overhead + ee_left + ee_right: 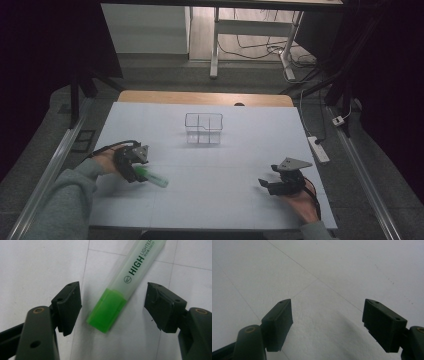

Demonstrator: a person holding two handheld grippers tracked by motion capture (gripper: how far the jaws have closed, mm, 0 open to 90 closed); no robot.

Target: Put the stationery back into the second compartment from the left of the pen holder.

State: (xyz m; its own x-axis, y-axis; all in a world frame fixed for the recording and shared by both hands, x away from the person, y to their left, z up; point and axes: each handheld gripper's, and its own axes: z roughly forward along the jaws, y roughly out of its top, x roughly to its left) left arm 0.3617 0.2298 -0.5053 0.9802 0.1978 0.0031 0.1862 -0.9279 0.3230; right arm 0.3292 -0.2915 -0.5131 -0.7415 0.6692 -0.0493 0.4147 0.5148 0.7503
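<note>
The green highlighter point(126, 282) lies flat on the white surface point(210, 165) at the near left, its cap end sitting between the 2 jaws of the left tool point(131, 164); in the left gripper view the pads stand wide on either side of the cap with clear gaps, so nothing is gripped and the tool is released. The pen's long axis runs from the tool's mouth away toward the near right in the high view, and slantwise across the jaw line in the left gripper view, so the cap lies askew to the pads rather than square; a closing grip would probably need a small twist of the wrist to meet its flat sides. The left hand is much the nearer; the right tool point(281, 184) rests well apart at the near right, its jaws also spread over bare surface. The cap is bright translucent green plastic, blocky with rounded corners; the barrel is paler, frosted, smooth, printed with dark lettering. The surface looks matt, with faint ruled lines. Farther off, near the middle, stands a clear plastic box point(203, 128) split into compartments, seemingly holding nothing.
</note>
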